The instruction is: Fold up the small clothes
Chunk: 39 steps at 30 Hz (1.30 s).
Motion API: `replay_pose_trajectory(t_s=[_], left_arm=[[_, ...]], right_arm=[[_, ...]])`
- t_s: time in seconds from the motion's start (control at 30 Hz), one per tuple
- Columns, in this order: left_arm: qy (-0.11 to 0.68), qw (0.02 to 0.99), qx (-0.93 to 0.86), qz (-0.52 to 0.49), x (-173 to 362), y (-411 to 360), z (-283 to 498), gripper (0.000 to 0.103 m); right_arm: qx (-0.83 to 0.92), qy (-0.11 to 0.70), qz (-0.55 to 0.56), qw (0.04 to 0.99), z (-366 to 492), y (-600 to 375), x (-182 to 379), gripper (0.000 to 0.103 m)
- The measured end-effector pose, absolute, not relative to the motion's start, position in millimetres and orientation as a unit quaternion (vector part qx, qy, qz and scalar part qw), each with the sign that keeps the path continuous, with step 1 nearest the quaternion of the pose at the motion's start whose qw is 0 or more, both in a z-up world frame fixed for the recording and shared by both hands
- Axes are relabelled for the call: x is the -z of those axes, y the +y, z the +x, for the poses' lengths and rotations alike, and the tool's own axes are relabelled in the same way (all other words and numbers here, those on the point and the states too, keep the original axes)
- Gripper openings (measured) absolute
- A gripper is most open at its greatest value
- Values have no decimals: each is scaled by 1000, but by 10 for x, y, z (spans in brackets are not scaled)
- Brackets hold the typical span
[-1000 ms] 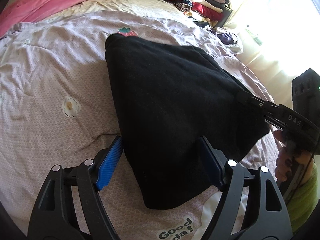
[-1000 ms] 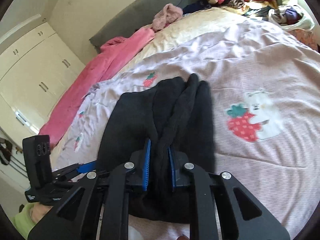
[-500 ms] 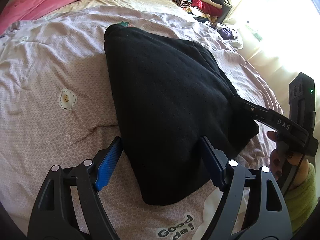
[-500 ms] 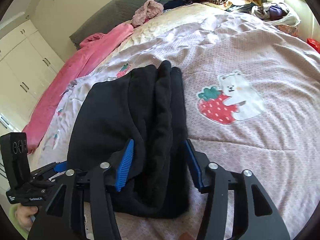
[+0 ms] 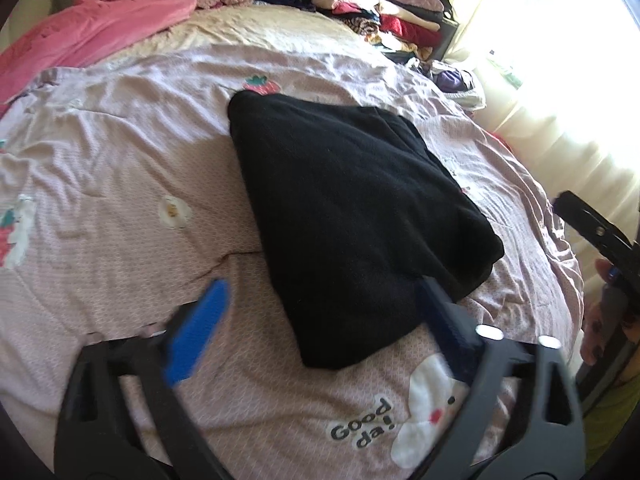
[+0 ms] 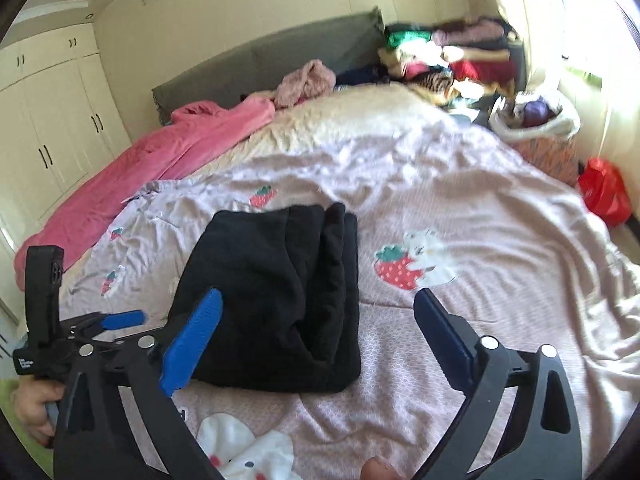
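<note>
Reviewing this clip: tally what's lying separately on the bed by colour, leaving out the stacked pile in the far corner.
Black: 1, the folded black garment, released, both jaws open
Bright pink: 1, the pink blanket along the far edge
Dusty pink: 1, the fuzzy pink garment by the headboard
Total: 3

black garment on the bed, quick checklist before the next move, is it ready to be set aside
1. Left gripper open, holding nothing: ok.
2. Right gripper open, holding nothing: ok.
3. Black folded garment lying on the pink quilt, free of both grippers: ok.
4. Fold compact, no sleeve or leg trailing out: ok on the sides shown; far edge cannot tell.
5. Layers squared: not ok, stacked edges look uneven along its right side.
6. Kind of garment: cannot tell.
</note>
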<state>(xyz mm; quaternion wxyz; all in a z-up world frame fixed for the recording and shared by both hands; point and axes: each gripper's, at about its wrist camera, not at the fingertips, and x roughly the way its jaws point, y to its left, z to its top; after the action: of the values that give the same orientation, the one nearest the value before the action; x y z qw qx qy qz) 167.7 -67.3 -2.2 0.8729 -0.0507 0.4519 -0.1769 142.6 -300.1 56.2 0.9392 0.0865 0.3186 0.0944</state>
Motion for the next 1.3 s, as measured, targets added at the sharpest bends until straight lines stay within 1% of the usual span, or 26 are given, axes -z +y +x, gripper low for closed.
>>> replay_pose_trajectory(t_s=[0.23,0.43,0.67,0.77,1.3], left_arm=[[413,897,151,-40,-219,-518,1299,94],[389,909,145,-38,-329,-422,986,94],[384,912,141,-34,-321,-351,677,94],[385,912,140,-33,-293,-326,569,94],[394,910,124,-34,41,-191,242,94]], right_arm=[[-65,267,37,961,1012,-2860,-759,98],[-57,247,10,967,667,-2706,-786,98],[-53,243,-9,968,427,-2518,-711,98],[-52,252,4,966,347,-2462,-648,98],[-48,285,-12,957,-30,-2317,-230,98]])
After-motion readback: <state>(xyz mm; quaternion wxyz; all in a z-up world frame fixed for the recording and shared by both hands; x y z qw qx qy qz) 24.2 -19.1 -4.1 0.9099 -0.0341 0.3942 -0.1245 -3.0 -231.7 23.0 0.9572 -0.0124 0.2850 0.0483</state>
